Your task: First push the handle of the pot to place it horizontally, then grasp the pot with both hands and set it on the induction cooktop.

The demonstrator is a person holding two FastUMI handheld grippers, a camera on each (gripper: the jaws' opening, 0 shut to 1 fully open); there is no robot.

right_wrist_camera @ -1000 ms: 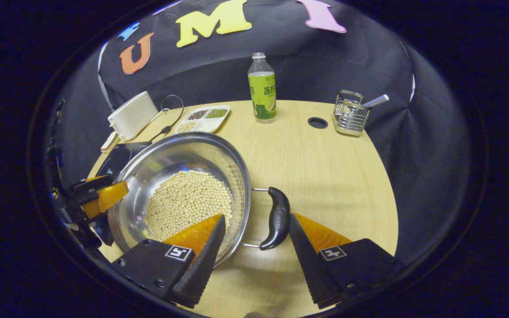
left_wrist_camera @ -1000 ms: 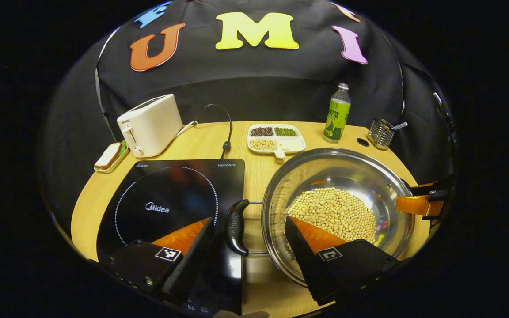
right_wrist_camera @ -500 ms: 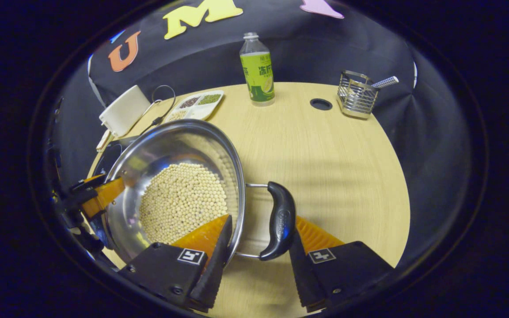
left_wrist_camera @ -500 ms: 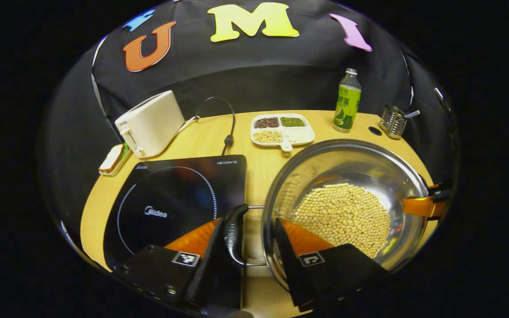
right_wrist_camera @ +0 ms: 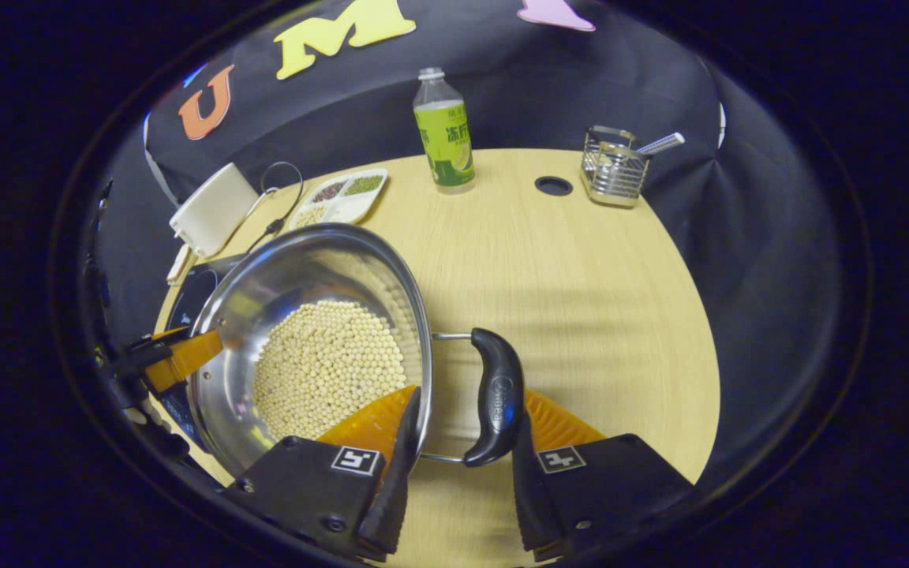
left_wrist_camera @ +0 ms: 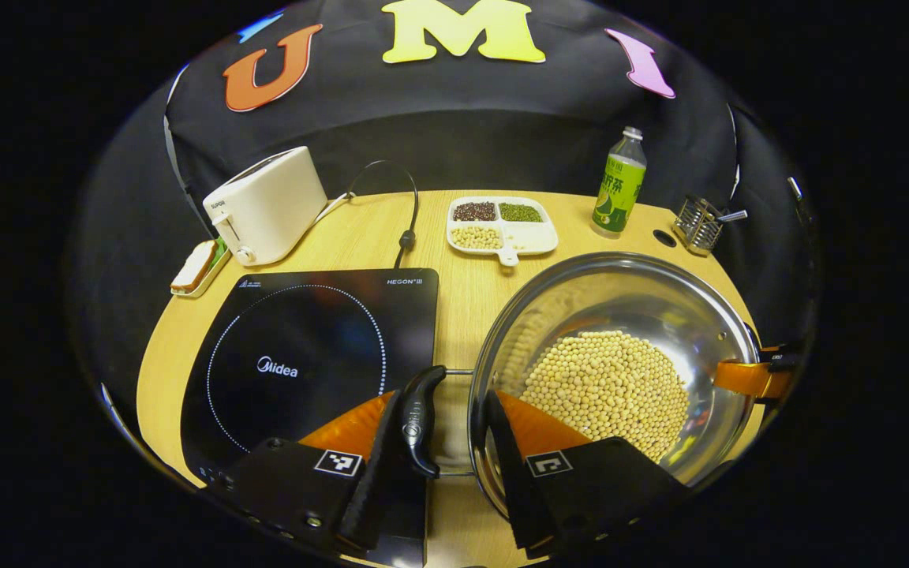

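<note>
Stainless steel, wide and shallow, the pot heaped with pale soybeans is sitting on the light wooden worktop, just beside the black glass induction cooktop. I am straddling its two black loop handles: my left gripper is bracketing the cooktop-side handle, one finger outside the grip and the other inside the rim over the beans, and my right gripper is doing the same at the opposite handle. Both sets of fingers are partly closed around handle and rim, but gaps are showing, so I cannot tell whether either is truly clamped. Both handles are looking level to me, so I am judging the push step done and the two-handed grasp to be the one in hand. To do it well, I am thinking both sides should squeeze firmly and evenly before any lift, then rise together and level, since a tilt could send loose beans rolling over the low rim. The carry toward the cooktop's ringed centre looks short, so slow and flat should serve.
</note>
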